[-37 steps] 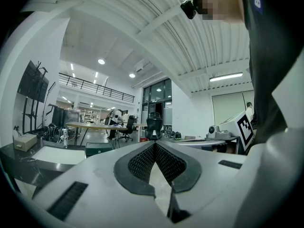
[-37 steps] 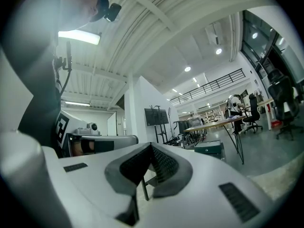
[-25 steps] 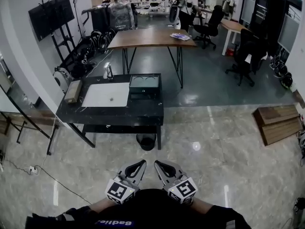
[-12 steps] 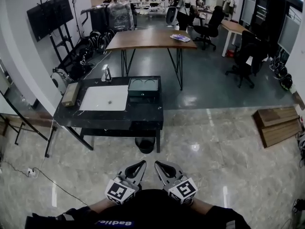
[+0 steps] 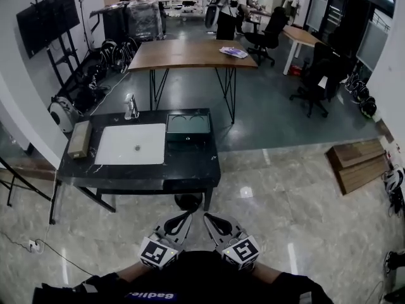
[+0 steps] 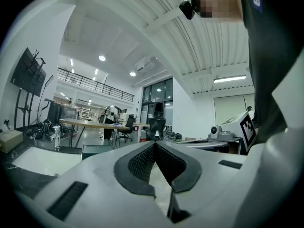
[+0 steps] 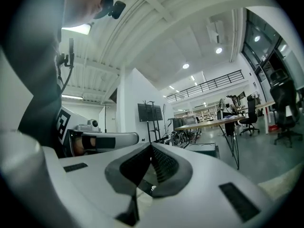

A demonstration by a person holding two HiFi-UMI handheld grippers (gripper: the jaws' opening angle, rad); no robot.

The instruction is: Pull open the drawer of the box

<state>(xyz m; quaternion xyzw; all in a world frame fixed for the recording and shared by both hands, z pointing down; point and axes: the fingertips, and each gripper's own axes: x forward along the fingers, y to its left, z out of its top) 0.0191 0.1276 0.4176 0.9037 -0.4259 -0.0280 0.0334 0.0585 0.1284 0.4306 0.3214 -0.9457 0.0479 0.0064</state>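
- Closing on the black table, now sitting larger and lower in the head view than a second ago, while keeping both grippers at the same spot by that view's bottom edge.
- Holding the left gripper level in front of the body, jaws pressed tip to tip, gripping nothing.
- Holding the right gripper just beside it, jaws likewise meeting at the tips, carrying nothing.
- Pointing both across the shiny stone floor toward the tabletop's near edge, well apart from it.
- Passing over a dark round bin standing on the floor under that near edge.
- Finding the box upright at the tabletop's far edge, right of the middle, two round hollows in its top, well apart from both grippers.
- Noting a white mat just beside the box's left side, a tan block along the left edge, and a small shiny fixture at the far edge.
- Looking beyond to a wooden table, office chairs, a screen on a stand at the left wall, and stacked planks on the floor at the right.
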